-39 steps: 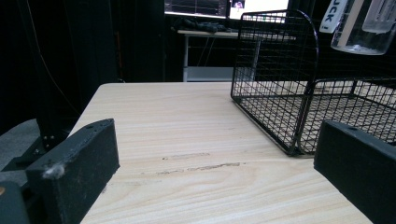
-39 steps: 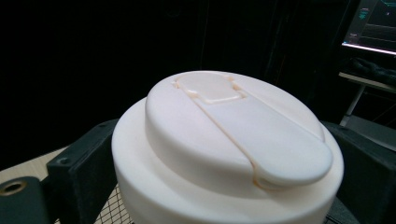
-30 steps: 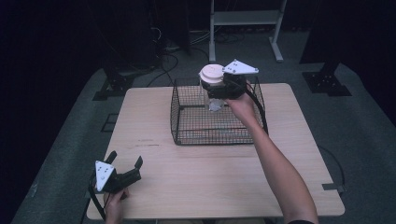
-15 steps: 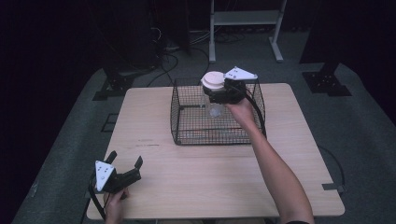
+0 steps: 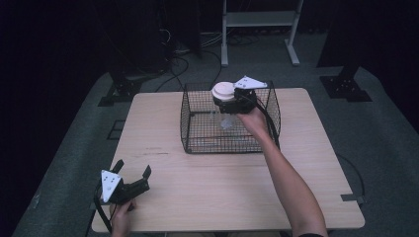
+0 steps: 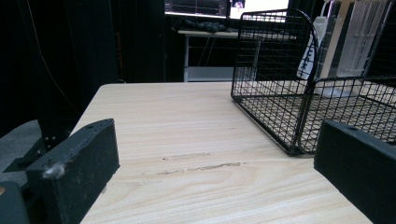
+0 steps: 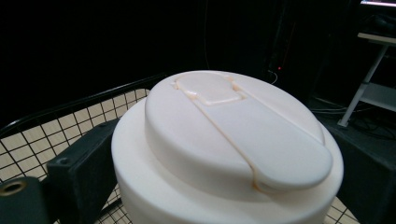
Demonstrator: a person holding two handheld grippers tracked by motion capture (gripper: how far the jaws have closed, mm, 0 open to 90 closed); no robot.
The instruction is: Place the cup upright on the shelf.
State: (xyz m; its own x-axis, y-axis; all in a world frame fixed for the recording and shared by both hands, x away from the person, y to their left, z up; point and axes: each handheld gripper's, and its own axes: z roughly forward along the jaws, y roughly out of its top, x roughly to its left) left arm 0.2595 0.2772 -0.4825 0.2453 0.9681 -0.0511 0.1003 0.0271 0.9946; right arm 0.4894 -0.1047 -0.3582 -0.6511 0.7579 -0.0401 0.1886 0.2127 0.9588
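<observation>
Two jaws of the right gripper (image 5: 228, 100) clamp the white-lidded clear bottle (image 5: 223, 92) upright over the wire basket (image 5: 197, 143), seemingly for lowering inside, while the left gripper (image 5: 132, 173) rests spread apart.

Right gripper (image 5: 228, 101) with white-lidded bottle (image 5: 225, 92) lowered slightly into wire basket (image 5: 193, 143).

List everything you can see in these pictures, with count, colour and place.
Table: one, light wood, centre of the floor.
Wire basket: one, black, on the far half of the table.
Bottle: one, clear with a white lid, held upright inside the basket.
Shelf frame: one, white, behind the table.
Right gripper: one, black, shut on the bottle beneath its lid.
Left gripper: one, black, open, near left corner of the table.
</observation>
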